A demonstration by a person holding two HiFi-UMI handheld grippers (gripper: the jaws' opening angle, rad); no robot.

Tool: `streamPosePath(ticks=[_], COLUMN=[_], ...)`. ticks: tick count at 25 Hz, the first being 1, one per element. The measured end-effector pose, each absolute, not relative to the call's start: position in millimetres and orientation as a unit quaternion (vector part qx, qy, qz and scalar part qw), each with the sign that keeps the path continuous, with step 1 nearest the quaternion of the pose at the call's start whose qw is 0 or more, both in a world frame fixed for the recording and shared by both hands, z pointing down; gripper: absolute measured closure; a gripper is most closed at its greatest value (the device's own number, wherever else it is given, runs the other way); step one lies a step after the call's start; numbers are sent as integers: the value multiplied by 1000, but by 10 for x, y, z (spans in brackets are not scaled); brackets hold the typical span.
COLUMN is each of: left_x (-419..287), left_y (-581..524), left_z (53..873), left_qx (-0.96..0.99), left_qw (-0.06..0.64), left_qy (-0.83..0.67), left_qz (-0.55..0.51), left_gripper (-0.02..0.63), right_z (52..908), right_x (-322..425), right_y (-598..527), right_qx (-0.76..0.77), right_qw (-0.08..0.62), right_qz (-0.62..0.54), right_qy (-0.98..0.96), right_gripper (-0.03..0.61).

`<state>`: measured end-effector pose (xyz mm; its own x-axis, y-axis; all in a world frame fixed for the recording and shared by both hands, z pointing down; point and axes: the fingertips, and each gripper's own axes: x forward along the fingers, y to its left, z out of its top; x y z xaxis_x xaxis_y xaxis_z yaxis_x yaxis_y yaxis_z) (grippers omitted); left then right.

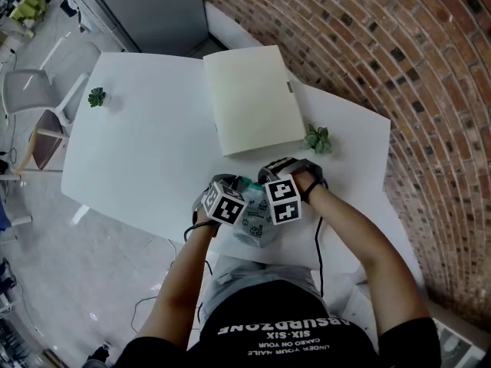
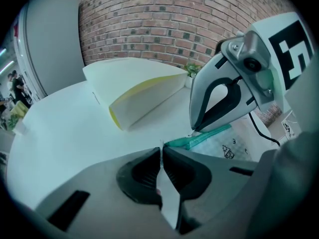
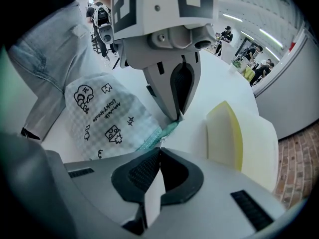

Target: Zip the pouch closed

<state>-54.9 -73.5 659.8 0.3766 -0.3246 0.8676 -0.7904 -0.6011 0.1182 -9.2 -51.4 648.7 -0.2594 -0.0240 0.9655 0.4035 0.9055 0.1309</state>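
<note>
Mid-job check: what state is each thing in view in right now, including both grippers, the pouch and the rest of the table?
pouch: at the table's near edge, gripped at its teal zip; whether it is zipped cannot be told.
left hand-held gripper: jaws shut on the zip end.
right hand-held gripper: jaws shut on the same zip strip.
cream folder: lying on the table, untouched.
far plant: upright.
near plant: upright beside the folder.
</note>
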Motion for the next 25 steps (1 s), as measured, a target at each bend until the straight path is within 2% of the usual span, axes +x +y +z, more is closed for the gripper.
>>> streamPosePath(ticks=[25], left_x=[-545], left_y=[-732], left_z=[6601], left_qx=[783], left_qw=[274], left_qy=[-354], left_qz=[431], left_gripper=[590], right_z=[6471], right_x=[50], right_y=[-459], right_qx=[-137], right_qw=[609], right_qz=[-162], right_qy=[-765], right_gripper=[578])
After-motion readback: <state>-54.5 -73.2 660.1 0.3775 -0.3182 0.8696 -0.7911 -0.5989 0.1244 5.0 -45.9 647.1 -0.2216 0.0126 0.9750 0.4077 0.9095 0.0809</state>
